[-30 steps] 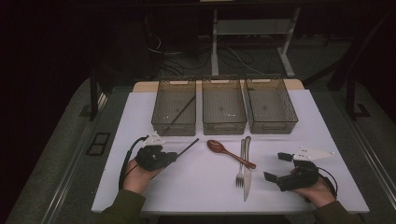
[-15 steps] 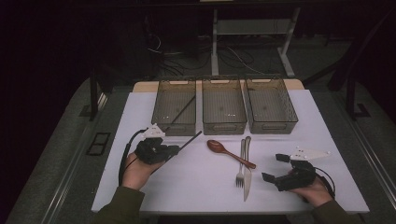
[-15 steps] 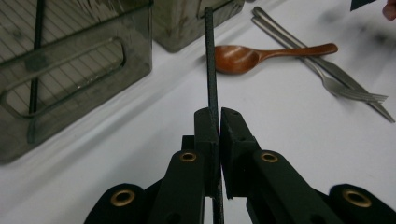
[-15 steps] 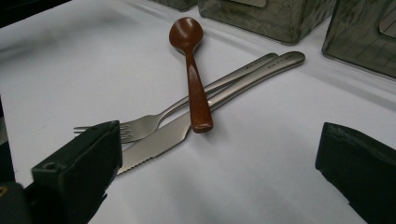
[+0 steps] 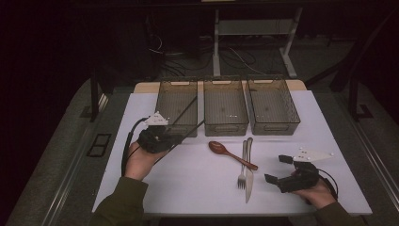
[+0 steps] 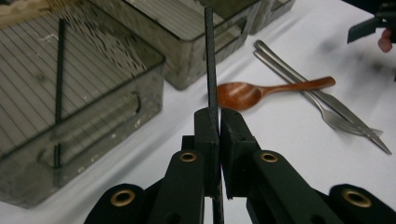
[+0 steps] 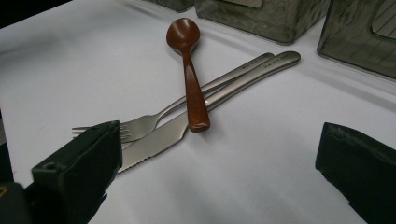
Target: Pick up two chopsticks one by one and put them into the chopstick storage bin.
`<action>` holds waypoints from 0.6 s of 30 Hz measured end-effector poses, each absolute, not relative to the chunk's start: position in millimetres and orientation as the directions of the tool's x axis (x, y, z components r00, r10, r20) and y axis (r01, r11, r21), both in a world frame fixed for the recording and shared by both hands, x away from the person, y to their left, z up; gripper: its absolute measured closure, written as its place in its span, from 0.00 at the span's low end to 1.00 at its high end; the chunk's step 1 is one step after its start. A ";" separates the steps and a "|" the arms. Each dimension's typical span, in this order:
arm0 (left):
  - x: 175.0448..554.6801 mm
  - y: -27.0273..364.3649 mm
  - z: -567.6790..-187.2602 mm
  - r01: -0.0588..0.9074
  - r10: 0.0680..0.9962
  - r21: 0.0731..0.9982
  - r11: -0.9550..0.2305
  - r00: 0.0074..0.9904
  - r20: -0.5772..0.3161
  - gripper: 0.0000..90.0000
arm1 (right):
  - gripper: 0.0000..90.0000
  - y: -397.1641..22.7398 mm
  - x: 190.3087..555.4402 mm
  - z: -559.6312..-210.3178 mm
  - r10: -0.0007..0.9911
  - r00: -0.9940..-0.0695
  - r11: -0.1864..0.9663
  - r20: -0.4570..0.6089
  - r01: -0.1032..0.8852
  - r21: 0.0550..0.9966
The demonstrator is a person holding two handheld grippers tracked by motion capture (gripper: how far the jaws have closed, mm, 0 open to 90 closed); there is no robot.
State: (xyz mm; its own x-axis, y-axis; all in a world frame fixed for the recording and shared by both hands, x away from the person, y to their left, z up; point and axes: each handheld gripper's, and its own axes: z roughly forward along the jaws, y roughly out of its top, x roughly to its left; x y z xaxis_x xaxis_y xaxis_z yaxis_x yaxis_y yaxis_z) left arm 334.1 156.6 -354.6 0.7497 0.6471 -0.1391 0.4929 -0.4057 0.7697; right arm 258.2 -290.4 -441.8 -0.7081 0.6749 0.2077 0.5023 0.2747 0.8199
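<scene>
My left gripper (image 5: 175, 139) is shut on a thin black chopstick (image 5: 194, 129) and holds it off the white table, just in front of the left bin (image 5: 164, 108). In the left gripper view the chopstick (image 6: 211, 60) stands pinched between the jaws of the left gripper (image 6: 218, 119). A second black chopstick (image 5: 186, 109) leans inside that bin. A brown wooden spoon (image 5: 230, 153), a steel fork (image 5: 243, 162) and a steel knife (image 5: 248, 176) lie at the table's middle. My right gripper (image 5: 275, 168) rests open to their right, nothing between its jaws. The right gripper view shows the spoon (image 7: 191, 79) crossing the fork (image 7: 159, 116) and the knife (image 7: 224, 98).
Three smoky see-through bins stand in a row at the back: the left one, a middle bin (image 5: 225, 127) and a right bin (image 5: 274, 127). The white table surface (image 5: 197, 188) spreads in front of them. Dark floor and cables lie beyond.
My left gripper has risen and moved toward the left bin, carrying the chopstick off the table. The right gripper has stayed where it was.
</scene>
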 end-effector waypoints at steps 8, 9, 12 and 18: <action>359.2 157.5 -339.0 0.496 0.672 0.774 -0.392 0.729 -0.127 0.95 | 0.01 -290.6 257.2 -440.9 0.681 -0.697 0.257 0.226 0.517 0.817; 362.6 157.4 -337.1 0.497 0.676 0.777 -0.387 0.725 -0.128 0.95 | 0.01 -291.0 257.8 -441.0 0.680 -0.699 0.259 0.220 0.510 0.820; 373.1 157.5 -331.4 0.501 0.689 0.778 -0.380 0.714 -0.123 0.95 | 0.01 -291.4 257.8 -440.8 0.680 -0.699 0.257 0.220 0.509 0.822; 395.8 155.5 -323.9 0.502 0.704 0.771 -0.391 0.703 -0.102 0.95 | 0.01 -292.0 257.9 -440.3 0.679 -0.700 0.255 0.221 0.507 0.823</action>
State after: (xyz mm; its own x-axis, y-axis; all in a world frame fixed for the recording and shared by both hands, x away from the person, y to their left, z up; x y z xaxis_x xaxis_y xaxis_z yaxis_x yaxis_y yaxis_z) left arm 395.8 155.5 -323.9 0.7033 0.7036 -0.1018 0.5023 -0.3906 0.7715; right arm 257.9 -292.0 -440.3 -0.7000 0.6790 0.2214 0.5073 0.2546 0.8233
